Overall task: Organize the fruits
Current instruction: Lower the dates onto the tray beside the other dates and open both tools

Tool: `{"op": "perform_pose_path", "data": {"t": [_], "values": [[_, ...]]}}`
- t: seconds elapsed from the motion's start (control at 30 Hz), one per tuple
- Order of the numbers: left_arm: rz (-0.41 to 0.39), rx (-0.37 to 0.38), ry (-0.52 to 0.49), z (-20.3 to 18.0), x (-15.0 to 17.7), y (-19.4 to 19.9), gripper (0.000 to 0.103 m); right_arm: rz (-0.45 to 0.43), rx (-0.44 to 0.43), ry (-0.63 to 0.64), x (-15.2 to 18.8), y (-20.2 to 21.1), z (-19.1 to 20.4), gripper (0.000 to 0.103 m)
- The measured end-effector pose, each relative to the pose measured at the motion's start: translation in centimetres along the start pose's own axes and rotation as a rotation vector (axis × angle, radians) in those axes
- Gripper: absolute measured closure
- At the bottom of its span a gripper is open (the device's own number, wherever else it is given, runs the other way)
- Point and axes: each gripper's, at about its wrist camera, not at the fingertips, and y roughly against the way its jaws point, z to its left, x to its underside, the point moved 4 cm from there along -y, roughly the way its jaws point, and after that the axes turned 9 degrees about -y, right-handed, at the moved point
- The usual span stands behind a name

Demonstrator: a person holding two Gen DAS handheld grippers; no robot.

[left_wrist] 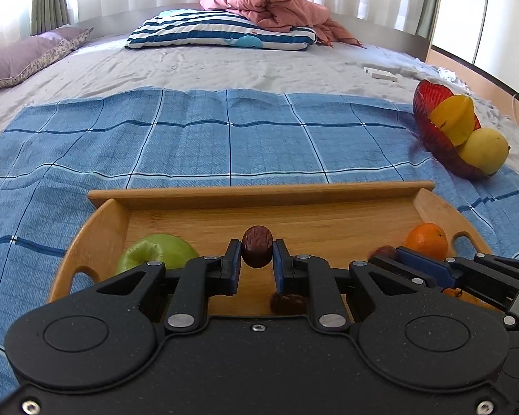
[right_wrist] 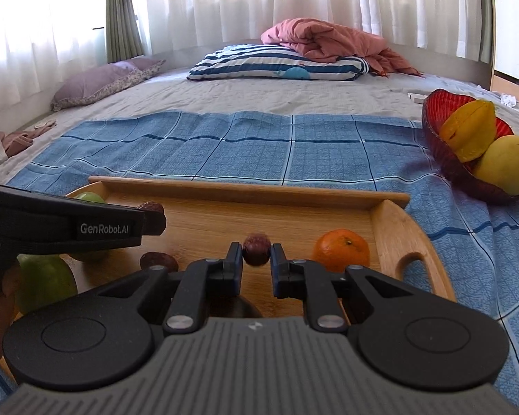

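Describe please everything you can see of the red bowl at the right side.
The red bowl is a ribbed, translucent-looking dish with a dark rim. It lies tilted on the edge of the blue checked cloth, apart from the wooden tray. It holds a yellow star fruit and a round yellow fruit leaning at its lower rim.

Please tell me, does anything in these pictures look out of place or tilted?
Yes. The red bowl on the blue cloth leans to one side, and the yellow pear hangs over its low rim, so it may roll out. The wooden tray lies flat, and each gripper holds a brown date, left, right.
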Motion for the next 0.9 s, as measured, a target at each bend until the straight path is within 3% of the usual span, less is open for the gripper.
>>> {"op": "perform_pose_path", "data": {"t": [0.57,0.7,0.77,0.83,0.9], "values": [[0.019,0.001,-0.028,-0.8,-1.4,-1.1,0.084,0.003,-0.033,-0.045,-0.1,-0.2,-0.8,0.078],[0.019,-0.007,-0.030,-1.1,-1.4,-1.0,0.075,0.000,-0.042,-0.053,-0.1,0.0,-0.9,0.077],[0.021,-0.004,-0.026,-1.2,-1.3,-0.9,0.073,-0.003,-0.046,-0.055,-0.1,0.2,-0.9,0.075],[0.018,-0.005,-0.027,-1.3,-1.2,-0.6,0.066,-0.010,-0.051,-0.061,-0.2,0.4,-0.9,0.059],[0.012,-0.010,-0.035,-1.5,-1.2,-0.2,0.064,-0.017,-0.056,-0.068,-0.3,0.7,-0.9,0.058]]}}
